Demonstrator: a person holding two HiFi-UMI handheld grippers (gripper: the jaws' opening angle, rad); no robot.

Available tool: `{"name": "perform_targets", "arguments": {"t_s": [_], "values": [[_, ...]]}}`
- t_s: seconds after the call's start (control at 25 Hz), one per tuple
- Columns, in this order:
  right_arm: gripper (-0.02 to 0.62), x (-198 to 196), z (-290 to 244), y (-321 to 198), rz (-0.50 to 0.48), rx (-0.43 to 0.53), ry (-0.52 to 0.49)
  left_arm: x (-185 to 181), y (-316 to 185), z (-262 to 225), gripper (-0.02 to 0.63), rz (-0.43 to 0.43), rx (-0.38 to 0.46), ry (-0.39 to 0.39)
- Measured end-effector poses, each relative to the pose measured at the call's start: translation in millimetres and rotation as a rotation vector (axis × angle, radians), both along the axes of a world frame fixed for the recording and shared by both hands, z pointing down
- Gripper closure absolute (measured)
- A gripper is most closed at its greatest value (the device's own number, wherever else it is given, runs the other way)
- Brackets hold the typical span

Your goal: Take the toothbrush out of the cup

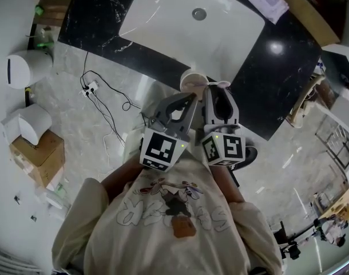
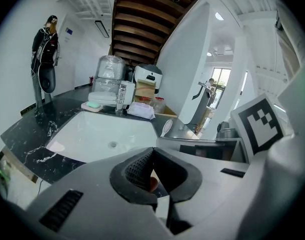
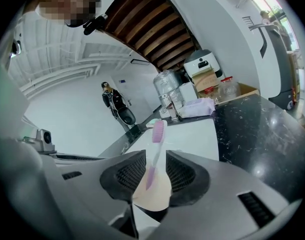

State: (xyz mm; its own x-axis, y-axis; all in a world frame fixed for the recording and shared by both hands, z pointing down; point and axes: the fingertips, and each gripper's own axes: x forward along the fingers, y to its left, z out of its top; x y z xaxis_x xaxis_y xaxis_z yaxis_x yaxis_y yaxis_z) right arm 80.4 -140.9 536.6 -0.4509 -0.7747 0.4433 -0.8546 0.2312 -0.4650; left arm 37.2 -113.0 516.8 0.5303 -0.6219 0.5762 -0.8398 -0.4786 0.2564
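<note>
A cream cup (image 3: pixel 153 193) stands at the near edge of the black counter, by the white sink (image 1: pixel 163 16). A pink-bristled toothbrush (image 3: pixel 156 149) stands upright in it, leaning slightly. My right gripper (image 3: pixel 155 168) is open, and the cup and brush handle show in the gap between its ribbed pads (image 3: pixel 126 176) without a clear squeeze. In the head view the cup (image 1: pixel 191 80) sits just ahead of both grippers, with the right gripper (image 1: pixel 218 87) beside it. My left gripper (image 1: pixel 191 97) is close on the cup's left. Its fingertips meet (image 2: pixel 153 151) with nothing held.
A tap (image 2: pixel 121 96), a soap dish (image 2: pixel 92 105), a wipes pack (image 2: pixel 141 110) and large bottles line the far side of the sink (image 2: pixel 92 134). The black counter (image 1: pixel 277 79) extends right. On the floor lie cables (image 1: pixel 100 96), a cardboard box (image 1: pixel 40 153) and a white bin (image 1: pixel 26 67).
</note>
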Motion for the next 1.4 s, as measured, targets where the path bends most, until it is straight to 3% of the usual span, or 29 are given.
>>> {"name": "perform_targets", "arguments": {"t_s": [0.32,0.4,0.72,1.4], "values": [[0.477,-3,10,-12,-0.021,-0.028,-0.009,-5,-4,4,0.592,-0.01,-0.015,-0.005],[0.518,-5,10,-12,-0.037,-0.025,-0.007,-5,-5,5,0.592,-0.011,-0.015,-0.009],[0.561,-13,-6,-13,-0.066,0.032,0.012,-6,-6,0,0.592,-0.02,-0.006,-0.009],[0.566,-23,-36,-4,-0.131,0.132,-0.002,-9,4,-19,0.592,-0.039,0.05,-0.006]]}}
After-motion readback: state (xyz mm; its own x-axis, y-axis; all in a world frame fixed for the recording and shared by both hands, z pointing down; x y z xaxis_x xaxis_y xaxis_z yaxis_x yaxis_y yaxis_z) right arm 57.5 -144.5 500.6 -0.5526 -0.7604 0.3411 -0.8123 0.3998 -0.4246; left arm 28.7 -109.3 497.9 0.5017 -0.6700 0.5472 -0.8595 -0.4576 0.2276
